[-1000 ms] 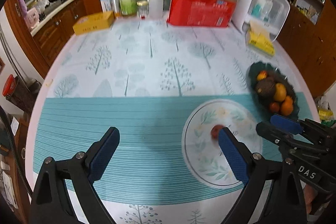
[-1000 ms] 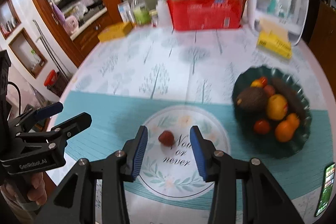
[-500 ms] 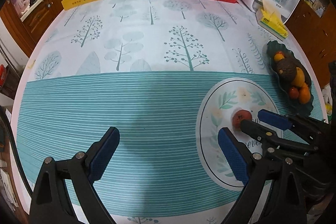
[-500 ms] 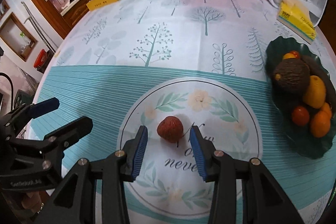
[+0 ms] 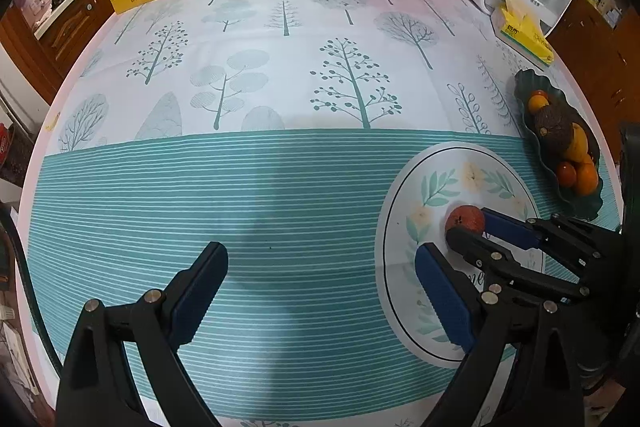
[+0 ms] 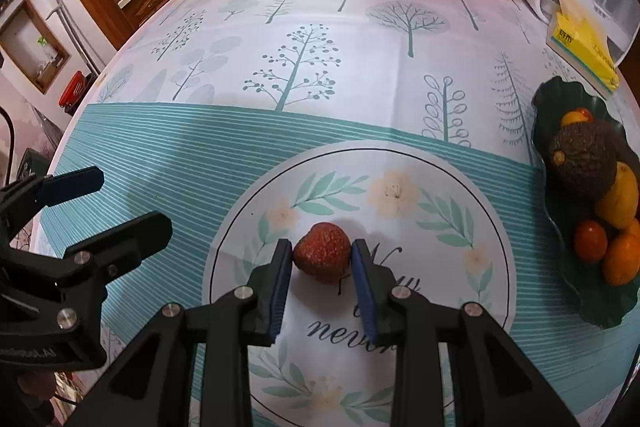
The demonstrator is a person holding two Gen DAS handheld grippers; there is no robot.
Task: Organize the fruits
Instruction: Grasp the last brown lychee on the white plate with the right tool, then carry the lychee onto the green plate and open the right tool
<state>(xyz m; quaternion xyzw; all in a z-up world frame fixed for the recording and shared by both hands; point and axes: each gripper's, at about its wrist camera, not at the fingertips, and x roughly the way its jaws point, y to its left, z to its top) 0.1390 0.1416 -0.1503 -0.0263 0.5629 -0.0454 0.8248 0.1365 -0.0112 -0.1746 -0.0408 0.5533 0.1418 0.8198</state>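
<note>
Here, dark green bowl (image 6: pixel 560 107) holding mixed fruit, strawberry (image 6: pixel 322 257) on plate (image 6: pixel 460 187)

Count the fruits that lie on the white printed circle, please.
1: a red fruit near the middle of the white printed circle, between the right gripper's pads. Other fruits sit in the dark green dish.

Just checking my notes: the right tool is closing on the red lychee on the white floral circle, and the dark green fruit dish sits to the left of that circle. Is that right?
One thing is wrong: the dark green fruit dish sits to the right of the white floral circle, not the left, as the right wrist view shows. The right tool is indeed closing on the red lychee lying on that circle.
</note>
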